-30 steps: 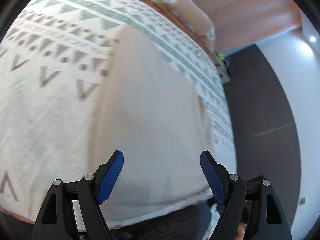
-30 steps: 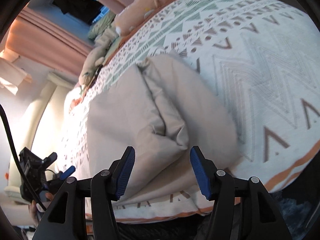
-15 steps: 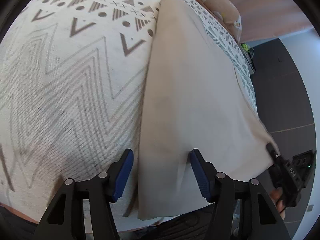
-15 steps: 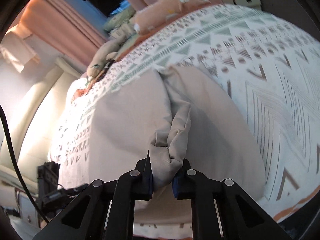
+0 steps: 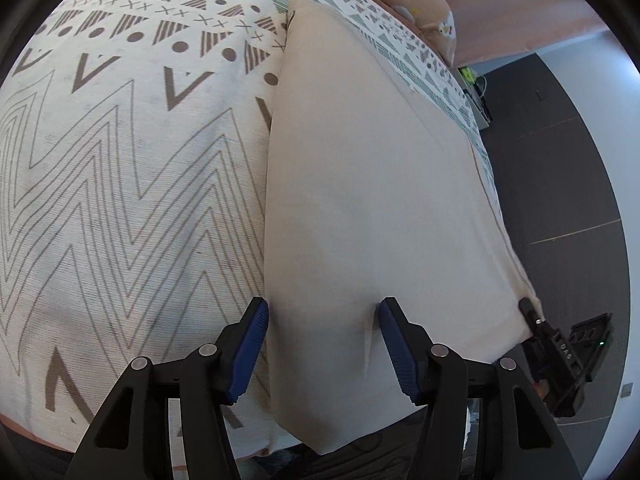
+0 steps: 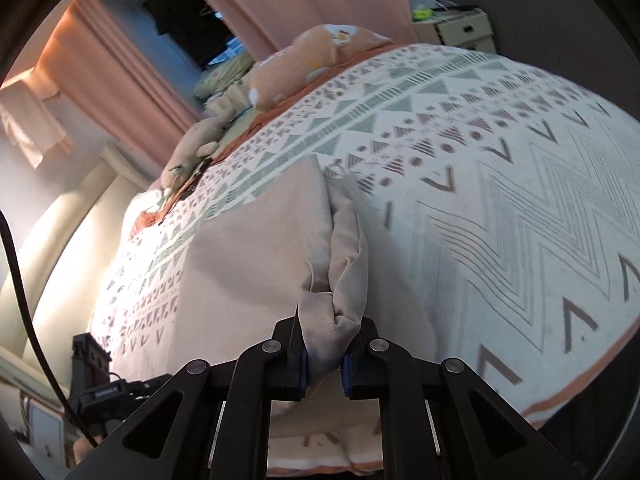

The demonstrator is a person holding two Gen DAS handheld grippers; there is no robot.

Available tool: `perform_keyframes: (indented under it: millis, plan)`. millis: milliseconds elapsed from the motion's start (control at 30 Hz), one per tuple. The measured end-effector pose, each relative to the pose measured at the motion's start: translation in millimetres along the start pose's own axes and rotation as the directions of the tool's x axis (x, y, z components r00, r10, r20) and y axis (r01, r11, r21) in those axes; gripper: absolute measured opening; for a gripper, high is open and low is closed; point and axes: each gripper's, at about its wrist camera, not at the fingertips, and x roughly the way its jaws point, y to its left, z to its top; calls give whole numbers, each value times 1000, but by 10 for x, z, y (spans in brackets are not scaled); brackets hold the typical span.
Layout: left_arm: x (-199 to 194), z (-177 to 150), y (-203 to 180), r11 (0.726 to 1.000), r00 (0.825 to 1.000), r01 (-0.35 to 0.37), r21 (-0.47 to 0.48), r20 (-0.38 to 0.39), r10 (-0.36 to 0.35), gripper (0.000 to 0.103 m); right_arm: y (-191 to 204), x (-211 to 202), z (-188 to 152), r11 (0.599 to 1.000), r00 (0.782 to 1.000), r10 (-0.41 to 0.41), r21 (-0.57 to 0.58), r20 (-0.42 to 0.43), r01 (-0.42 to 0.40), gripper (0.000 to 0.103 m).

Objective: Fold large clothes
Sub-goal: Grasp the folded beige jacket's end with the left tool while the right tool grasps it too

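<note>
On the patterned bedspread [image 5: 120, 184], a bunched edge of the beige garment [image 6: 336, 320] is clamped by the right gripper [image 6: 324, 368]; the left gripper [image 5: 320, 344], partly closed, is pressed astride the garment's edge, gripping nothing.

Soft, even daylight falls over the bedspread [image 5: 132, 184], sharp in the left wrist view. In the right wrist view warm light pours in along the bed's far left edge, washing that edge out, and the pattern smears slightly. Both views bulge, with black corners.
</note>
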Motion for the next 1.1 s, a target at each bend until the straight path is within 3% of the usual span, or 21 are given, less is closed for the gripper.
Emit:
perform_keyframes:
  millis: [333, 567, 767, 900, 967, 1033, 1100]
  plan:
    - [105, 28, -89, 999, 1000, -23, 24, -6, 23, 53, -433, 173, -324, 993, 997, -64, 98, -41, 67, 12]
    - [82, -51, 17, 1000, 1000, -17, 9, -6, 17, 54, -361, 303, -161, 996, 995, -80, 44, -61, 83, 12]
    - [111, 2, 22, 1000, 1000, -11, 7, -7, 11, 54, -452, 414, -157, 994, 992, -64, 76, -104, 72, 14]
    - [89, 35, 38, 1000, 1000, -7, 0, -3, 7, 54, -531, 306, -141, 993, 993, -19, 109, -120, 32, 26]
    - [90, 53, 58, 1000, 1000, 5, -15, -6, -5, 55, -562, 213, -146, 992, 994, -46, 114, -101, 57, 56]
    - [100, 66, 78, 1000, 1000, 13, -28, -6, -13, 58, -604, 139, -176, 991, 996, -28, 131, -84, 39, 63]
    - [127, 76, 78, 999, 1000, 14, -32, -8, -14, 60, -643, 188, -201, 988, 993, 20, 153, -116, -2, 63]
